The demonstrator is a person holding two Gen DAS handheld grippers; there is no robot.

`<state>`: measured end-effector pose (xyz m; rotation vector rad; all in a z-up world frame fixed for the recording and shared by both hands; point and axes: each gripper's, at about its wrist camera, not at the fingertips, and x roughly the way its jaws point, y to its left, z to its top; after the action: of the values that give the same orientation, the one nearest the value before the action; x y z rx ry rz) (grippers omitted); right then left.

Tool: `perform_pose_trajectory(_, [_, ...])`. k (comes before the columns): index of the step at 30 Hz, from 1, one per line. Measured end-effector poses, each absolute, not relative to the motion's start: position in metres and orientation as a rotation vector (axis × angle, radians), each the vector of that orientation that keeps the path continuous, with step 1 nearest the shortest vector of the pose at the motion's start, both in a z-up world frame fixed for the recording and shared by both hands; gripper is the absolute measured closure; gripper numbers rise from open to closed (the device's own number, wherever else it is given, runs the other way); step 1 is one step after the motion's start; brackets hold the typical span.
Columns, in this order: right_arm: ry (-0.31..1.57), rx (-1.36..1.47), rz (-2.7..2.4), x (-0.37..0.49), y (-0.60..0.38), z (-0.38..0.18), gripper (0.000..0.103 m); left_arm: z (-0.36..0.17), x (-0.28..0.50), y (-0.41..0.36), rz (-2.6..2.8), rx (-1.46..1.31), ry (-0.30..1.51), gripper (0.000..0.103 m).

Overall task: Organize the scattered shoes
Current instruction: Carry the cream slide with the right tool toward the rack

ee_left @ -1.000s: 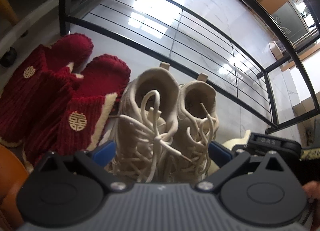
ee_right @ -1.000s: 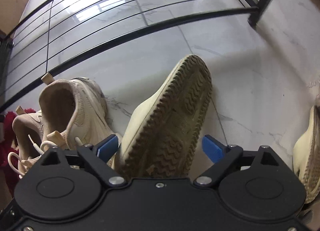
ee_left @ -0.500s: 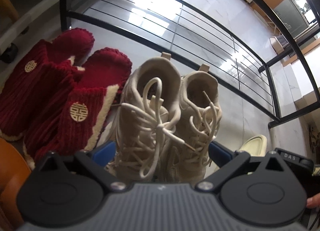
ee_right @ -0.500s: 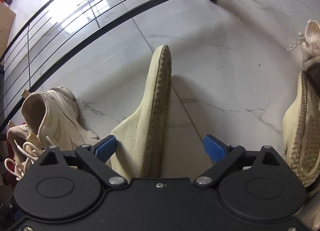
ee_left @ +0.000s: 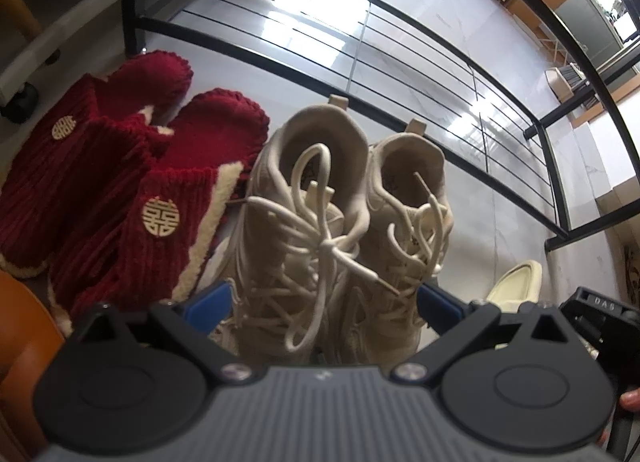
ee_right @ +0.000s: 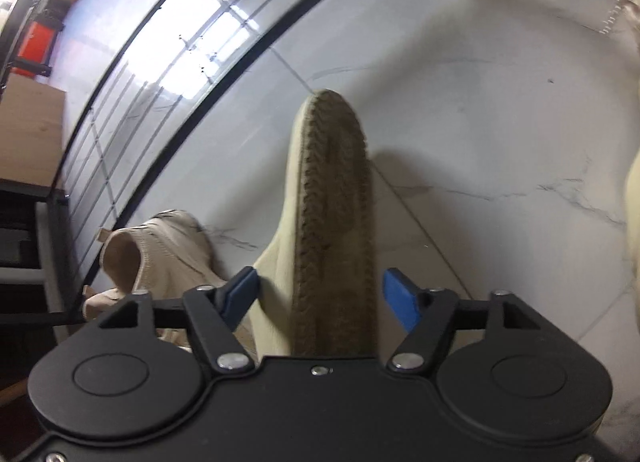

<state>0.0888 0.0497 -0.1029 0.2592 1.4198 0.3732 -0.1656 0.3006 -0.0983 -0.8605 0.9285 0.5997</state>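
A pair of beige lace-up sneakers (ee_left: 340, 230) stands side by side on the white marble floor (ee_right: 500, 122), heels toward the black wire shoe rack (ee_left: 400, 42), framed between the blue pads of the left gripper (ee_left: 324, 302). Its fingers are spread wide on either side of the pair; whether the pads touch the shoes cannot be told. This view has barely changed over the last second, though the camera has eased back slightly. Just left of the sneakers, a pair of red knit slippers (ee_left: 120, 190) with gold emblems lies against them, unmoved.

The right gripper (ee_right: 320, 296) carries the change. Its fingers are spread around a pale yellow slip-on shoe (ee_right: 332, 222), the left pad (ee_right: 240, 294) against the shoe's side and the right pad (ee_right: 400, 298) standing a little clear of the sole edge. A second ago the shoe showed its full tread, tilted toward the rack; half a second ago it was on edge; now it is rolled so the dark, ridged sole faces up and right, toe pointing away. The camera has swung left, bringing an orange box (ee_right: 34, 50) and more of the rack into view. One beige sneaker sits just left of the shoe. The matching yellow shoe (ee_right: 632, 230) has slid to the right border of the right wrist view, well apart.
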Motion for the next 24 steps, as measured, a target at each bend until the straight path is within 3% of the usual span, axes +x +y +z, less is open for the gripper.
perform_pose_trajectory(3, [1.405,0.224,0.405,0.088,0.058,-0.102,0.04,-0.1,-0.165,0.3,0.603,-0.861,0.937,0.003])
perform_pose_trajectory(7, [1.413,0.163,0.412,0.086,0.068,-0.103,0.021,-0.102,-0.166,0.3,0.606,-0.861,0.943,0.003])
perform_pose_trajectory(24, [1.4,0.127,0.407,0.091,0.078,-0.108,0.004,-0.102,-0.165,0.3,0.603,-0.862,0.95,0.003])
